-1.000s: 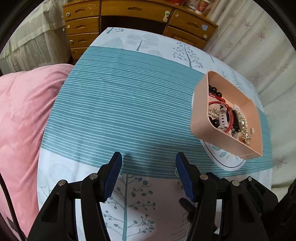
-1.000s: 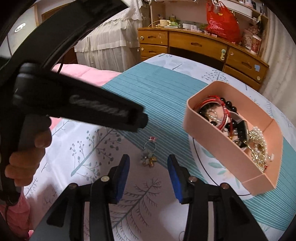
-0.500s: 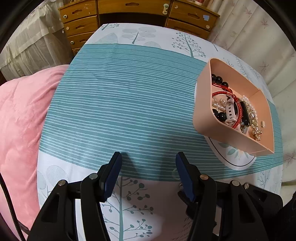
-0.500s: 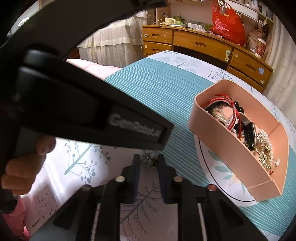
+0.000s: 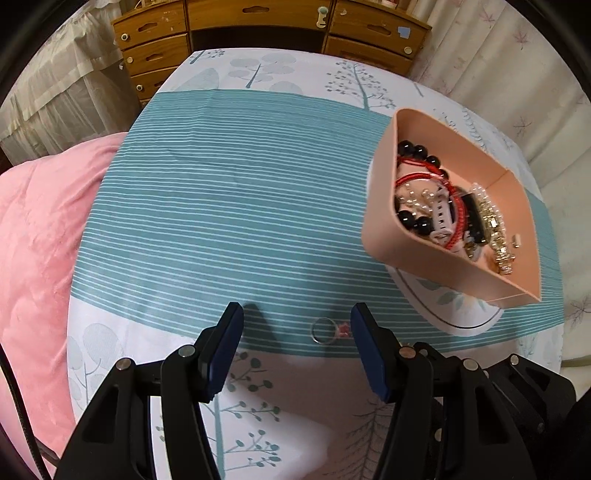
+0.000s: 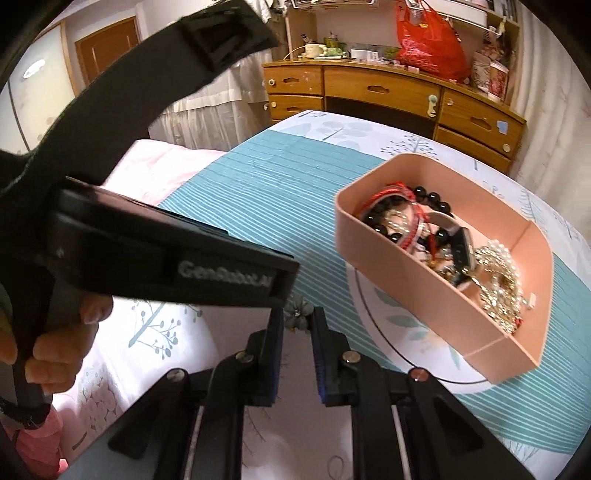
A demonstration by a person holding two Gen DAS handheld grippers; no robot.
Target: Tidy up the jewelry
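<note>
A pink open box (image 5: 384, 236) (image 6: 391, 258) stands on the patterned tablecloth, holding beads, red cords, a watch and gold chains. My left gripper (image 5: 295, 325) is open; a thin silver ring (image 5: 323, 331) with a small red bit lies on the cloth between its fingers. My right gripper (image 6: 297, 325) is shut on a small flower-shaped jewelry piece (image 6: 297, 314), low over the cloth, left of the box. The left gripper's body (image 6: 166, 254) fills the left of the right wrist view.
A wooden dresser (image 5: 258, 26) (image 6: 388, 88) stands behind the table. A pink quilt (image 5: 33, 240) lies to the left. White curtains hang at right. A red bag (image 6: 428, 44) sits on the dresser.
My right gripper has closed on the small jewelry piece and lifted slightly. The left gripper has shifted, so the silver ring now shows between its fingers.
</note>
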